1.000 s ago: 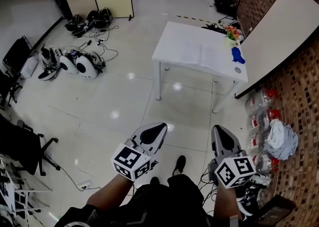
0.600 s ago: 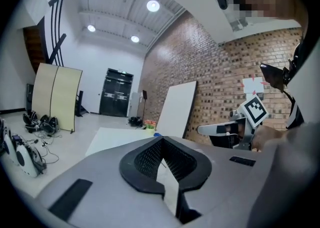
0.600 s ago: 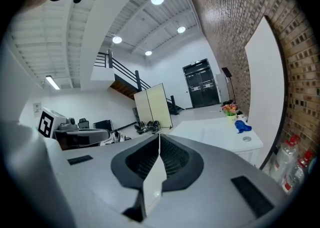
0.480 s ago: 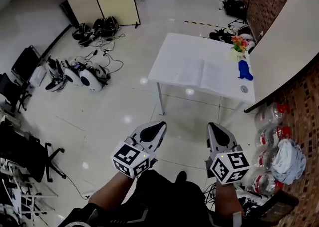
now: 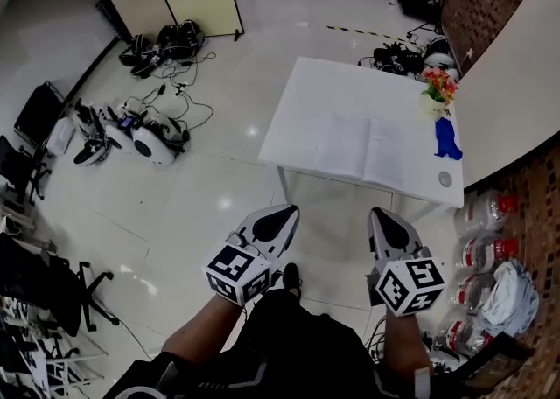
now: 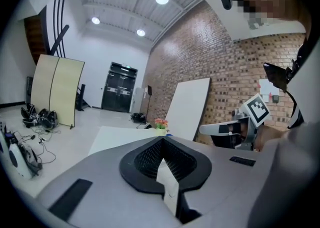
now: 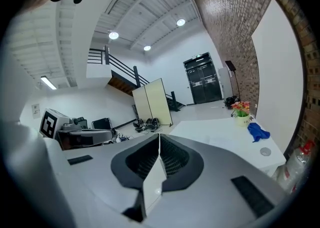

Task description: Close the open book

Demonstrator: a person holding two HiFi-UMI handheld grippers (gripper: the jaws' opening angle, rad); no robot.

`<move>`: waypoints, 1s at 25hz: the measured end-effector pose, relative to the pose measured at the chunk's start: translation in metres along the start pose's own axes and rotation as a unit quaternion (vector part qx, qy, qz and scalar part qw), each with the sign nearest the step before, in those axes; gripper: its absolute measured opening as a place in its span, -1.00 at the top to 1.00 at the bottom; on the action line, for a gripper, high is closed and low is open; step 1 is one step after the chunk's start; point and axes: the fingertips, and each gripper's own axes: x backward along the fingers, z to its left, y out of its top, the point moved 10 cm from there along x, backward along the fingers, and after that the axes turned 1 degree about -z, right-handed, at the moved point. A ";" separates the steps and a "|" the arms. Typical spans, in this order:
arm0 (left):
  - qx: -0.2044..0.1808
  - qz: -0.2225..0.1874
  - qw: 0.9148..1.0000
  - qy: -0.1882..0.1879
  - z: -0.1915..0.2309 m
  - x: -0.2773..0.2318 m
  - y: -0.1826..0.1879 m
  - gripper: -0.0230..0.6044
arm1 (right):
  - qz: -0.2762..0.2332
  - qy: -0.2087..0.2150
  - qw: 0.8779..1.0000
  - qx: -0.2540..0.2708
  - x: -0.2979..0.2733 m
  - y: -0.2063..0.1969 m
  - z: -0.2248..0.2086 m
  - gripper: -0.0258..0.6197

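The open book [image 5: 367, 149] lies flat with pale pages on the white table [image 5: 332, 91], near the table's front edge. Both grippers hang over the floor short of the table, and neither touches anything. My left gripper [image 5: 287, 210] points toward the table's near left leg. Its jaws meet at the tip [image 6: 162, 139] with nothing between them. My right gripper [image 5: 378, 212] points at the table's front edge below the book, its jaws closed together [image 7: 159, 135] and empty. In the right gripper view the table [image 7: 220, 129] stretches ahead.
On the table's right side stand a flower pot [image 5: 437, 89], a blue cloth [image 5: 447, 139] and a small round disc [image 5: 445, 178]. A white board [image 5: 512, 65] leans on the brick wall. Water bottles [image 5: 486, 213] lie at the right. Cables and devices [image 5: 140, 130] and chairs [image 5: 44, 275] sit at the left.
Both grippers and the camera have moved toward the table, which now looks larger and nearer. The jaws have stayed closed and empty.
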 end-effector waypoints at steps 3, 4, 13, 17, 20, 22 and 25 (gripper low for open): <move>0.008 0.001 1.000 -0.016 0.043 -0.025 0.006 0.94 | 0.016 -0.012 1.000 0.001 -0.046 0.009 0.000 0.91; 0.008 0.000 1.000 -0.023 0.056 -0.032 0.009 0.94 | 0.022 -0.017 1.000 -0.001 -0.061 0.013 0.001 0.91; 0.038 0.029 0.998 -0.032 0.137 -0.103 0.013 0.94 | 0.051 -0.035 0.998 -0.016 -0.159 0.032 -0.030 0.91; 0.041 0.051 0.998 -0.022 0.158 -0.141 0.014 0.94 | 0.062 -0.028 0.997 -0.025 -0.199 0.035 -0.060 0.91; 0.040 0.069 0.997 -0.013 0.170 -0.169 0.016 0.94 | 0.073 -0.012 0.997 -0.033 -0.230 0.038 -0.084 0.91; 0.040 0.082 0.996 -0.004 0.177 -0.189 0.016 0.94 | 0.076 0.001 0.997 -0.033 -0.246 0.041 -0.101 0.91; 0.042 0.092 0.995 0.015 0.184 -0.219 0.020 0.94 | 0.079 0.017 0.996 -0.036 -0.267 0.046 -0.129 0.91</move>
